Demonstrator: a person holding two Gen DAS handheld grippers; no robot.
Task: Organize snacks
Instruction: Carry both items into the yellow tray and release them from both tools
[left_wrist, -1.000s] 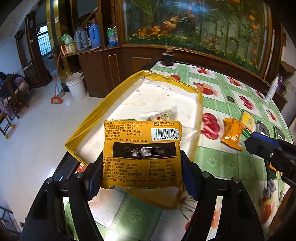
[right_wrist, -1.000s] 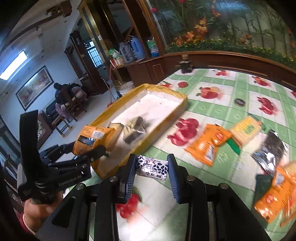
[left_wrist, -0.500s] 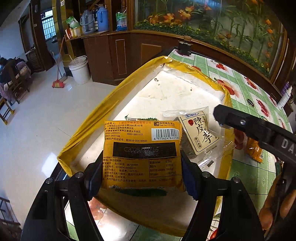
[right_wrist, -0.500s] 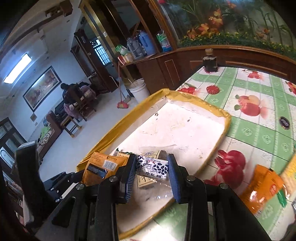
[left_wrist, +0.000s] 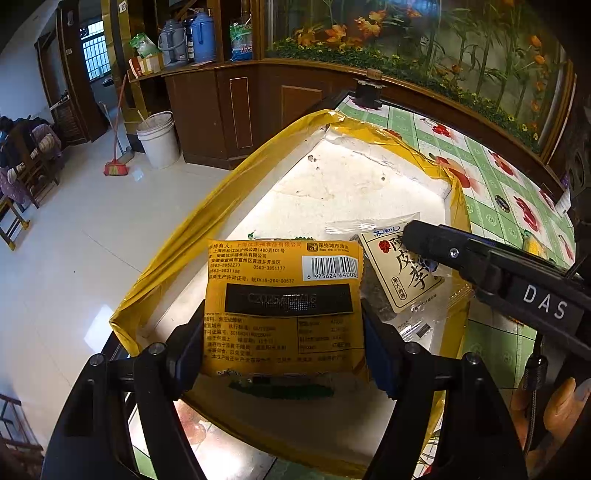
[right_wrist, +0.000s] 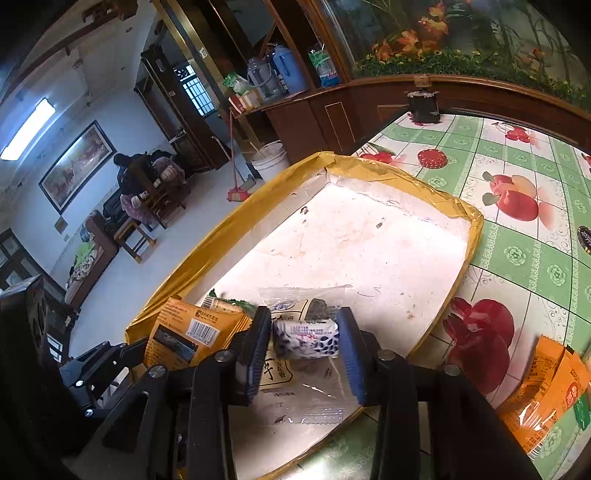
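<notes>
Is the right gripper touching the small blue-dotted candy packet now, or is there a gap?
Apart. In the right wrist view the right gripper, whose jaws have just been opening, shows a thin gap on both sides of the blue-dotted candy packet between its pads.

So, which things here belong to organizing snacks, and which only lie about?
Belong:
- orange snack packet
- small blue-dotted candy
- clear plum packet
- yellow-edged tray
- orange packets on tablecloth

Lying about:
- white bucket
- broom
- blue flask

Fruit-print table (right_wrist: 524, 258), yellow-rimmed tray (right_wrist: 436, 192), orange packet (right_wrist: 546, 391)
</notes>
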